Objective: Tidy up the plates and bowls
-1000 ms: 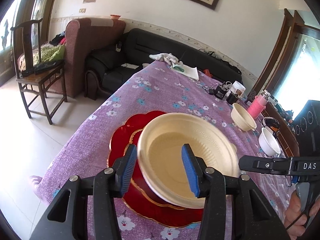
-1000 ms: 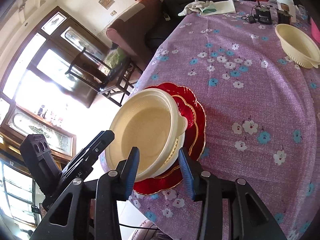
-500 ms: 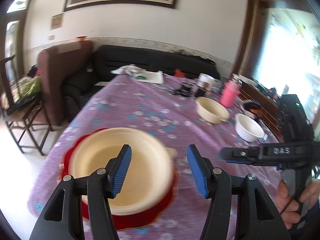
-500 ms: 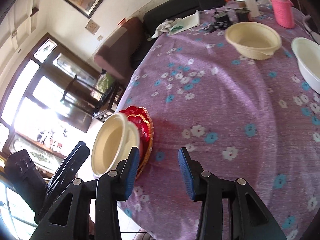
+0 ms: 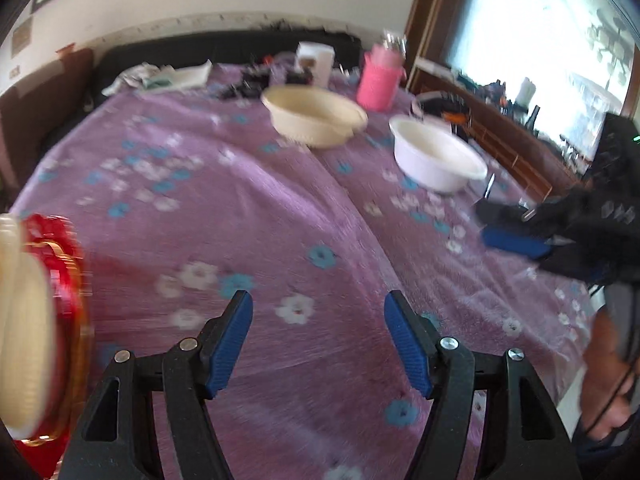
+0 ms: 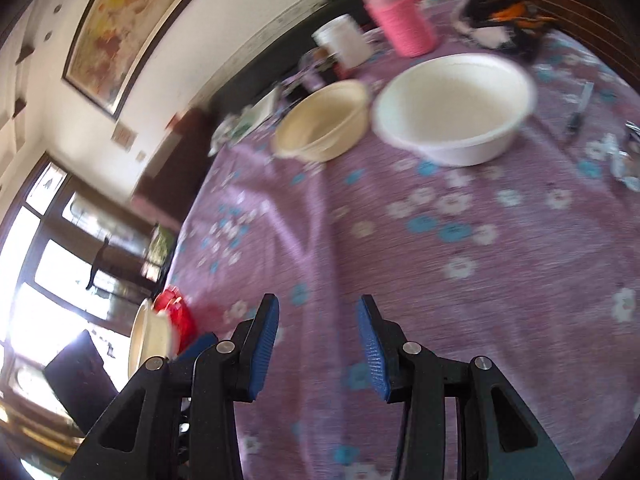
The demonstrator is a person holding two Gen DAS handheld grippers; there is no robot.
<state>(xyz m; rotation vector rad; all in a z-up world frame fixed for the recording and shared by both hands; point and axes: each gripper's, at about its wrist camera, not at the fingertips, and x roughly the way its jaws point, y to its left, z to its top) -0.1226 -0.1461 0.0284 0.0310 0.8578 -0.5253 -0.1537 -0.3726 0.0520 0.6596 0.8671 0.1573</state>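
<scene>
Three bowls total: cream plastic bowl (image 5: 316, 115) and white round bowl (image 5: 438, 159) side by side far across purple floral tablecloth (image 5: 280, 216), both look empty (blurry). Third cream bowl (image 5: 18, 312) sits on red scalloped plates (image 5: 66, 280) at left edge. Left gripper (image 5: 318, 338) jaws opening, nothing between; right gripper (image 6: 318, 346) half-wide, empty.

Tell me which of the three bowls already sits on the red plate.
The cream bowl at the table's near left edge, resting on the red plate. The other cream bowl and the white bowl stand directly on the purple cloth.

Two wrist views over one table (image 5: 280, 216) (shared bowls, right tilted)
</scene>
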